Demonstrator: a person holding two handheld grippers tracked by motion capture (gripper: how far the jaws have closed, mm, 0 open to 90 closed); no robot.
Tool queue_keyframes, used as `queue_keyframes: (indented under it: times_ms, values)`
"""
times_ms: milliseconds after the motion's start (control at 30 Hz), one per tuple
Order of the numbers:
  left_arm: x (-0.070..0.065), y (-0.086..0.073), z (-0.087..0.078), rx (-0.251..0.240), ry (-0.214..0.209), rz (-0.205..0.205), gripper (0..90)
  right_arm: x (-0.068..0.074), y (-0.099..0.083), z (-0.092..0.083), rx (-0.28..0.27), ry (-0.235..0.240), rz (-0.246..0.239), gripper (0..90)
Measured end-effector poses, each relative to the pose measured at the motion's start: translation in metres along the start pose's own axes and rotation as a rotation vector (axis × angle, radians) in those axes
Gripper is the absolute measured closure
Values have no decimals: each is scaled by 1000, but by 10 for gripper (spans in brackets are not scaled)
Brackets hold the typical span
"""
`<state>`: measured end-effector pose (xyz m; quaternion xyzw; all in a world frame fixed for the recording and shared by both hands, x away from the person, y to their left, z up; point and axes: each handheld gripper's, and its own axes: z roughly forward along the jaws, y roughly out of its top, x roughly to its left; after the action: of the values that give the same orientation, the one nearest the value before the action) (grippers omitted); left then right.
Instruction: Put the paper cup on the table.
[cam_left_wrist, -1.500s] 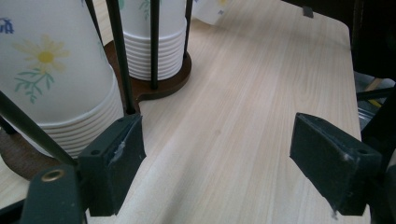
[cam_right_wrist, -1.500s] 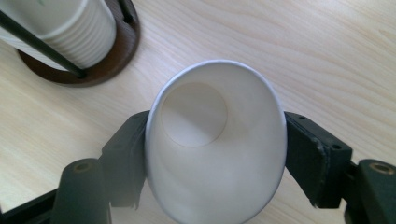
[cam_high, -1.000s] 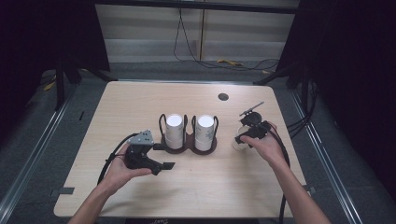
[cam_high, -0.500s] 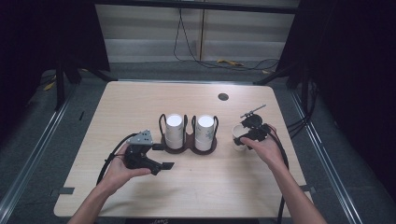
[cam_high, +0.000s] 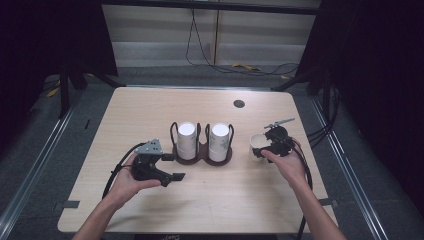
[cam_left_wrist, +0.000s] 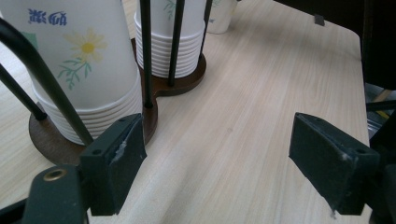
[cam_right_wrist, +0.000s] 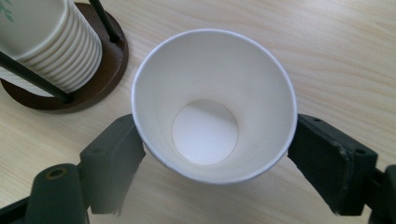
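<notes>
Standing upright on the worktop (cam_high: 150, 210), right of the cup rack (cam_high: 202, 156), the paper cup (cam_high: 258, 145) is sitting between the right claw (cam_right_wrist: 212, 158), whose jaws have just been opening, seemingly releasing it; withdrawing cleanly comes next. Left claw (cam_high: 167, 167) is hanging open, empty.

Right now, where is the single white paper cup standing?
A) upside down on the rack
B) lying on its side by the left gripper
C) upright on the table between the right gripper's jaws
C: the right gripper view looks down into the paper cup, mouth up on the table, with the right gripper jaws on either side.
</notes>
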<state>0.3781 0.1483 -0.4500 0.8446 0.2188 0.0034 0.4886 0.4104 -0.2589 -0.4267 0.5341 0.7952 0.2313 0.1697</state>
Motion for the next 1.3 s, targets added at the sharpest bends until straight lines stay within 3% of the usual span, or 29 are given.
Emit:
queue_keyframes:
  times_ms: [233, 333, 400, 600, 733, 1100, 1300]
  values:
    - [3, -6, -4, 0, 29, -21, 184, 2, -7, -3, -28, 3, 7, 184]
    - [7, -12, -8, -18, 55, -62, 183, 3, -12, -6, -50, 2, 20, 181]
    - [9, -17, -10, -9, 72, -77, 179, 3, -19, -9, -80, 17, 41, 182]
    - [9, -23, -14, -11, 92, -105, 178, 8, -30, -14, -98, 35, 47, 185]
    - [6, -27, -17, -2, 103, -111, 178, 17, -41, -25, -144, 25, 33, 212]
    - [-1, -42, -29, -27, 145, -161, 184, 35, -74, -31, -223, 42, 17, 214]
    - [-4, -57, -32, 6, 170, -157, 186, 49, -93, -32, -277, 71, 50, 196]
